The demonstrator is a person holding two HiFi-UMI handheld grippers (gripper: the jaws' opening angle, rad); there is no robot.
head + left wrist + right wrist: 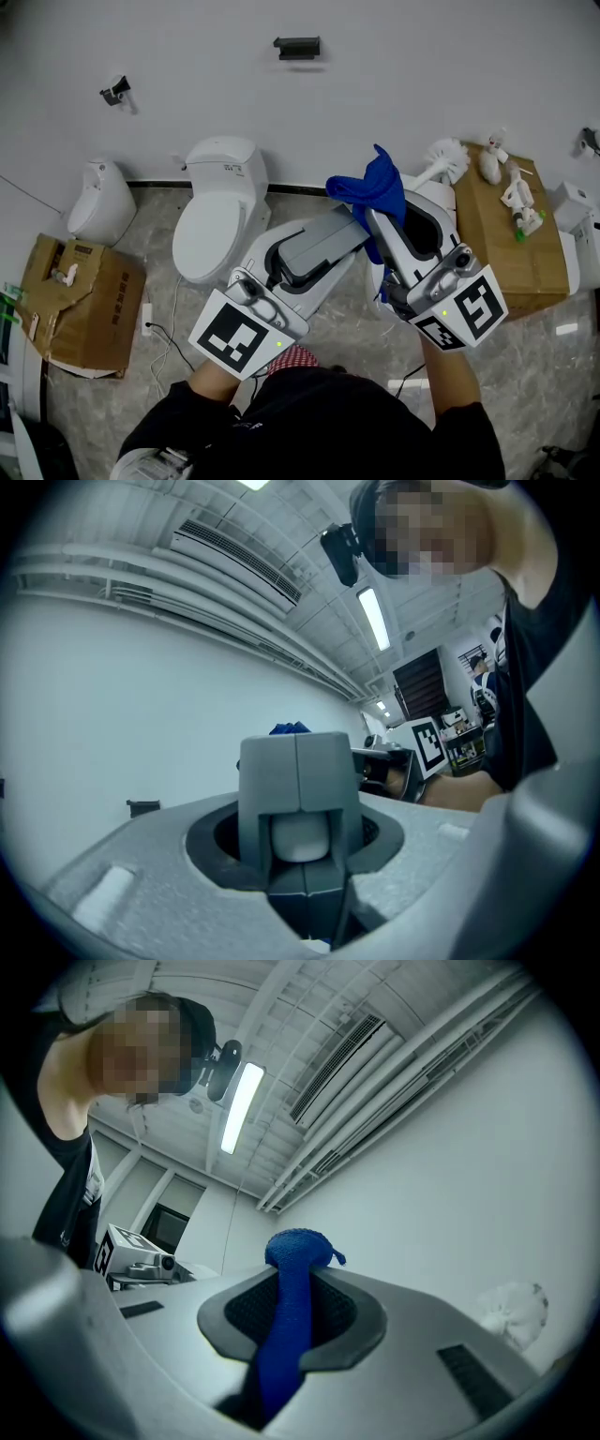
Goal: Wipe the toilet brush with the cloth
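Two firm grips: left tongs (300,838) on the brush handle (298,771), right tongs (291,1321) on the cloth (298,1252); wipe toward bristles (448,157) at two o'clock.

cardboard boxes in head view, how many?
2. One cardboard box stands on the floor at far left; the other at right, small white items on top. More could sit behind the person.

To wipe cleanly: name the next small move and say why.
Probably slide the right claw and its blue cloth along the toilet brush toward its white head. The right claw pinches the cloth beside the handle, short of the bristles, while the left claw seems to grip the handle end.
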